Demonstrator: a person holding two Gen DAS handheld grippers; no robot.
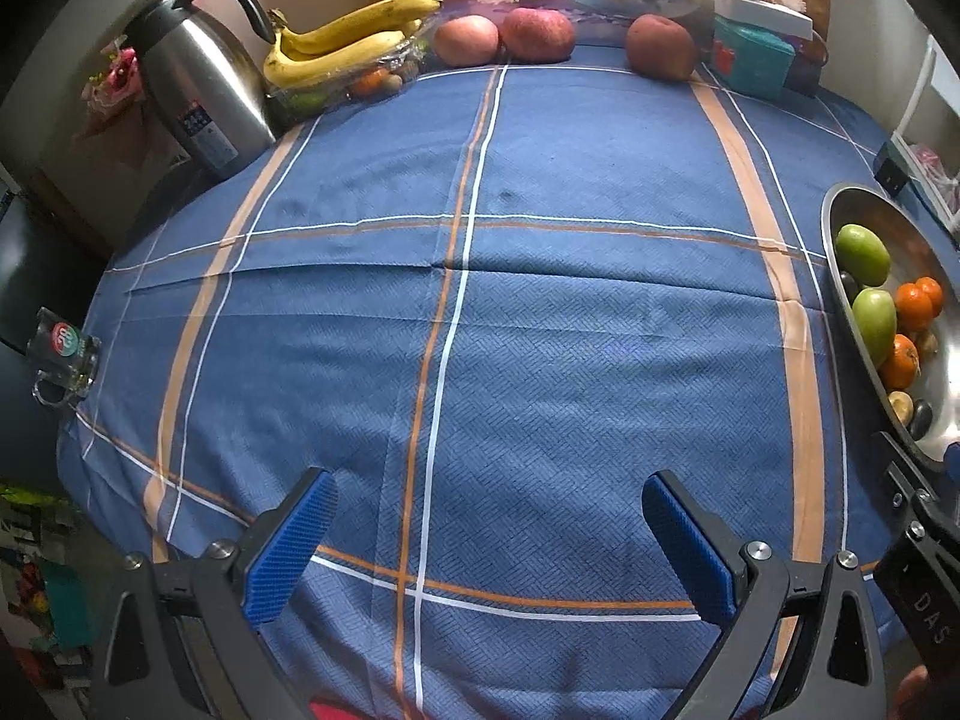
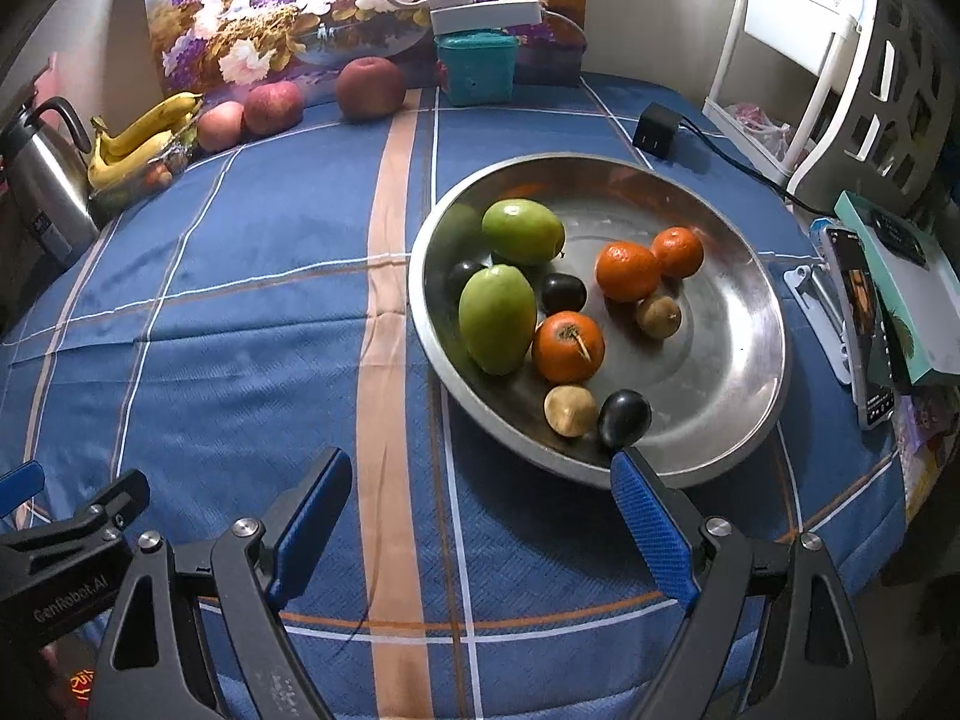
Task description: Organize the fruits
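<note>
A steel bowl (image 2: 738, 324) on the blue checked cloth holds two green mangoes (image 2: 497, 318), three oranges (image 2: 567, 345), dark plums (image 2: 624, 417) and small brown fruits (image 2: 570, 411). My right gripper (image 2: 483, 480) hangs open just short of the bowl's near rim, nothing between its fingers. My left gripper (image 1: 489, 501) is open over bare cloth, with the bowl (image 1: 840, 300) at its right edge. Bananas (image 1: 348, 39) lie on a clear tray at the far left, and three red apples (image 1: 537, 33) line the back wall.
A steel kettle (image 1: 201, 90) stands at the back left. A teal box (image 1: 750, 57) and a flower picture (image 2: 360, 6) are at the back. A black charger (image 2: 657, 129), a phone (image 2: 864, 324) and a white rack (image 2: 780, 60) sit right of the bowl.
</note>
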